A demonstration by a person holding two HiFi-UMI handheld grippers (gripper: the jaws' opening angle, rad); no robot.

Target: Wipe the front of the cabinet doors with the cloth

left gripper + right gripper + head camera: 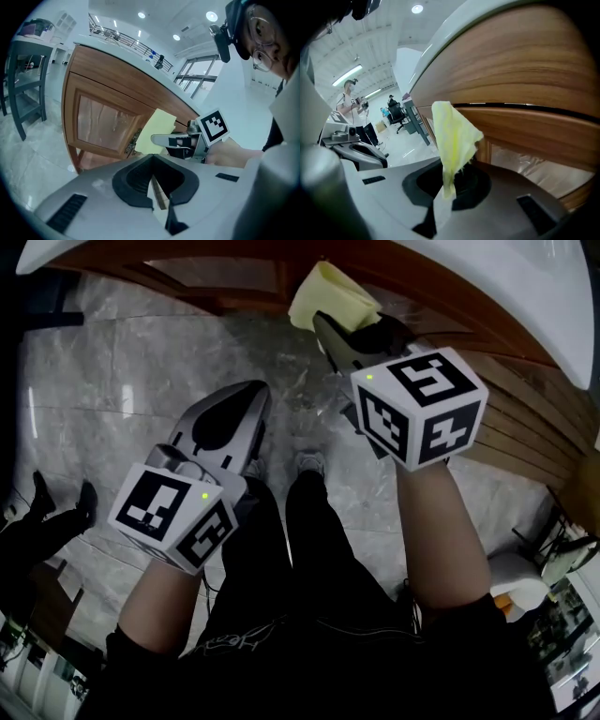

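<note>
The yellow cloth point(454, 136) is pinched at its lower end in my right gripper point(444, 190), whose jaws are clamped tight on it. The free part stands up past the fingertips, its long axis running along the jaws toward the wood. It sits just under the front edge of the counter point(440, 43), before the cabinet door point(107, 123) by the counter's corner, at that door's inner side. I can't tell whether fabric touches wood. The door face lies straight ahead of the cloth, so I judge the coming move to be a short push forward, then strokes across the panel. My left gripper point(251, 401) hangs lower and farther from the cabinet, jaws pressed together on nothing; the right is plainly the nearer.
</note>
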